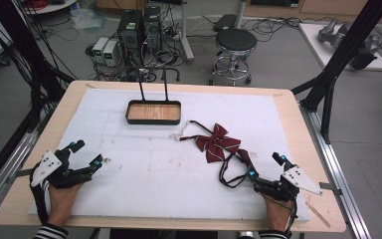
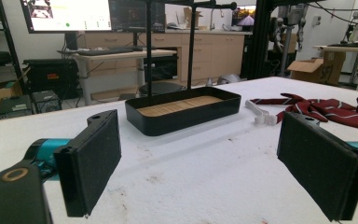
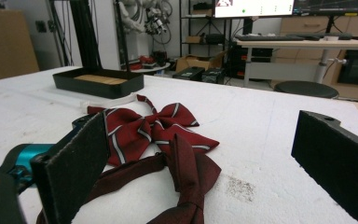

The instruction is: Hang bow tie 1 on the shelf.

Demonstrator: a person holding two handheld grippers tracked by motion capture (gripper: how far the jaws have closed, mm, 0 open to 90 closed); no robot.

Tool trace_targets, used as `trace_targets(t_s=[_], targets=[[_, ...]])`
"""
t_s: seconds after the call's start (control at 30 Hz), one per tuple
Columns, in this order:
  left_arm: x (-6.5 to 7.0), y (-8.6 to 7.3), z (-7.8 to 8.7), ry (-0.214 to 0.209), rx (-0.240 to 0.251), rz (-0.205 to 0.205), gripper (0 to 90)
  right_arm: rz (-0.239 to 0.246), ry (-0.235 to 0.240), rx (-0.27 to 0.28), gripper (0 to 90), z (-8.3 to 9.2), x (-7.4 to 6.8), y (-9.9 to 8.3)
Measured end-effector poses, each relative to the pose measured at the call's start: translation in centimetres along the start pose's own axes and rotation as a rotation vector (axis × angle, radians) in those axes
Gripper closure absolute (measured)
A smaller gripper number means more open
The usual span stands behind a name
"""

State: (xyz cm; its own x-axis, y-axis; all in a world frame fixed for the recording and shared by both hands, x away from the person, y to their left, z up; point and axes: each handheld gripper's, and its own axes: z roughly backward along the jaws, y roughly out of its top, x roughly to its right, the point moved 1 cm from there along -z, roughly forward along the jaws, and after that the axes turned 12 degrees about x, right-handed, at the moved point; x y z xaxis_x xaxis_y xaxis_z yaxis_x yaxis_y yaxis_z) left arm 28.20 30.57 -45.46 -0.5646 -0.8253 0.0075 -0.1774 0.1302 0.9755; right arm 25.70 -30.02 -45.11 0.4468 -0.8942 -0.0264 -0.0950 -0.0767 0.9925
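White foam padding (image 1: 144, 174) covers the table, the striped bow tie (image 1: 218, 143) lies just ahead of the wide-open right gripper (image 1: 264, 166), which should probably approach low and pinch its knot, while the left gripper (image 1: 85, 154) rests wide open, empty.

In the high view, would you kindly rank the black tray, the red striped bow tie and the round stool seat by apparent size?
1. black tray
2. red striped bow tie
3. round stool seat, which stands farther from the camera, so its true rank is unsure.
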Motion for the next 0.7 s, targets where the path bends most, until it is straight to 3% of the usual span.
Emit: trace_targets(t_s=[0.23, 0.47, 0.7], targets=[[0.0, 0.0, 0.0, 0.0, 0.0, 0.0, 13.9, 0.034, 0.056, -0.021, 3.4, -1.1, -0.4, 2.3], [0.0, 0.0, 0.0, 0.0, 0.0, -0.001, 13.9, 0.077, 0.117, -0.081, 3.4, -3.9, -0.7, 5.2], [0.0, 0.0, 0.0, 0.0, 0.002, 0.0, 13.9, 0.077, 0.171, -0.161, 3.4, -6.5, -0.9, 6.8]])
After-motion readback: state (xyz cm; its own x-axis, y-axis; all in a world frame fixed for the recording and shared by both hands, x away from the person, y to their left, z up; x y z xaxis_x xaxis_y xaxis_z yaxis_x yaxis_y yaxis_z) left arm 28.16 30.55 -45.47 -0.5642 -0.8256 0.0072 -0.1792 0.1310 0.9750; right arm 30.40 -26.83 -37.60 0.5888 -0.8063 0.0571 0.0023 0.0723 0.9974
